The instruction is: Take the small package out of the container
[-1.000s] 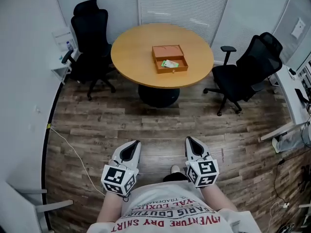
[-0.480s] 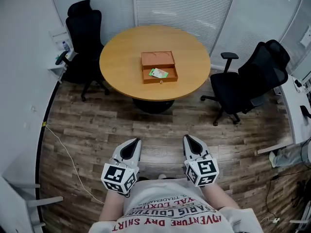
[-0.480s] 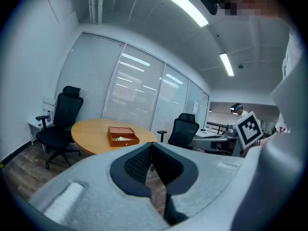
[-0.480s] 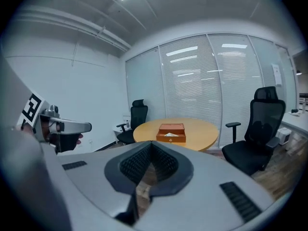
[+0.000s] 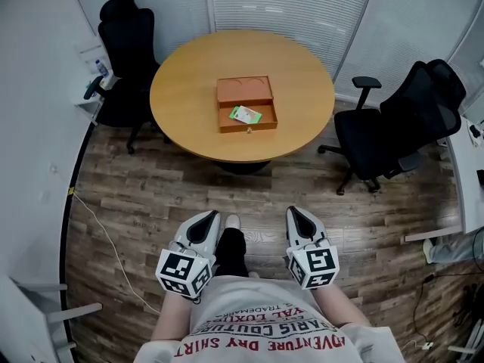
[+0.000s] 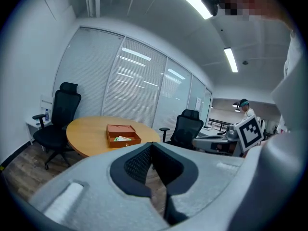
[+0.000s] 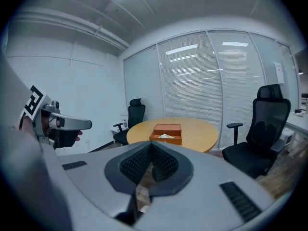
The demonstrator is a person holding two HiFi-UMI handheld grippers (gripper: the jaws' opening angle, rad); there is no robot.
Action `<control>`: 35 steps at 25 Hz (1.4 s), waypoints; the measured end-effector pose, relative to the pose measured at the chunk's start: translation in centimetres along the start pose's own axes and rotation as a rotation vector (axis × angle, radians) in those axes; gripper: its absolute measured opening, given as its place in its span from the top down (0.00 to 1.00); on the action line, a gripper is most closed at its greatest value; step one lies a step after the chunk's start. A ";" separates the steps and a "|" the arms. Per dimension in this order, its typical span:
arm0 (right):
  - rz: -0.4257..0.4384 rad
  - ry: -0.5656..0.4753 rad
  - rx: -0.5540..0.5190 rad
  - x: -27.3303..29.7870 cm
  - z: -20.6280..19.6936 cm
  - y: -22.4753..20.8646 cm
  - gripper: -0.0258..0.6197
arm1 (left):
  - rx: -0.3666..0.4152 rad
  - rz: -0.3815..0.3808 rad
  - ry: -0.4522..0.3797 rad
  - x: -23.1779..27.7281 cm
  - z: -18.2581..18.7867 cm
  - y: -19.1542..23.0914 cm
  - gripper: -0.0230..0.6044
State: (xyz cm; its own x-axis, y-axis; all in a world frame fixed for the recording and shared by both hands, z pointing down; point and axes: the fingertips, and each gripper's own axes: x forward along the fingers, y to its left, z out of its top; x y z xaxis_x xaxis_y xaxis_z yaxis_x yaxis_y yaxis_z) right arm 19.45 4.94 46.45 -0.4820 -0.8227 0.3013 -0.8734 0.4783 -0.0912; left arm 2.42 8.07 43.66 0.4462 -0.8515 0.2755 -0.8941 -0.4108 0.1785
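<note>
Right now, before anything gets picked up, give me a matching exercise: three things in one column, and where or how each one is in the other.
Things:
1. small package
2. container
3. right gripper

Places or states:
A. fingers together, nothing between them
B. open, standing on the round table
C. lying inside the container

Pairs: 1-C, 2-B, 3-A

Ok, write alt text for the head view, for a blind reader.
An open orange-brown box holding a small green-and-white package sits on a round wooden table, black office chairs either side. Nearer, a person standing on wood-plank floor holds a white left gripper and right gripper, both shut and empty.
</note>
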 end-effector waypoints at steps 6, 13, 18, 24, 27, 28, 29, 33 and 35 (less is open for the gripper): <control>-0.060 0.010 0.021 5.3 2.1 -2.8 0.95 | 0.025 -0.081 0.008 6.3 2.6 2.4 0.94; -0.129 0.006 0.018 13.8 6.5 -5.7 0.95 | 0.054 -0.157 0.005 14.4 7.6 8.3 0.95; -0.146 0.016 0.025 20.3 8.7 -7.6 0.95 | 0.066 -0.171 0.023 19.8 9.7 12.9 0.94; -0.137 0.040 0.023 26.8 10.0 -8.0 0.95 | 0.064 -0.176 0.038 24.2 11.2 17.8 0.95; -0.116 0.056 0.026 29.2 10.1 -8.1 0.95 | 0.046 -0.165 0.037 25.6 11.4 19.2 0.95; -0.105 0.062 0.025 29.9 10.1 -8.1 0.95 | 0.038 -0.160 0.041 25.9 11.3 19.6 0.95; -0.091 0.068 0.023 30.6 10.2 -8.0 0.95 | 0.031 -0.152 0.048 26.1 11.1 19.9 0.95; -0.019 0.092 0.006 33.3 10.1 -8.0 0.95 | 0.009 -0.094 0.065 26.9 10.5 21.3 0.94; 0.019 0.108 -0.003 34.7 9.9 -8.4 0.95 | 0.001 -0.058 0.064 27.3 10.6 21.7 0.94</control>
State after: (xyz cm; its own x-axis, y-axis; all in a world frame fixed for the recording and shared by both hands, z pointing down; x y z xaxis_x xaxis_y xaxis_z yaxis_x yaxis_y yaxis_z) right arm 9.39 -30.67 48.29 -0.4882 -0.7759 0.3996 -0.8639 0.4945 -0.0952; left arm -5.22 -27.56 45.08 0.4986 -0.8037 0.3248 -0.8668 -0.4591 0.1947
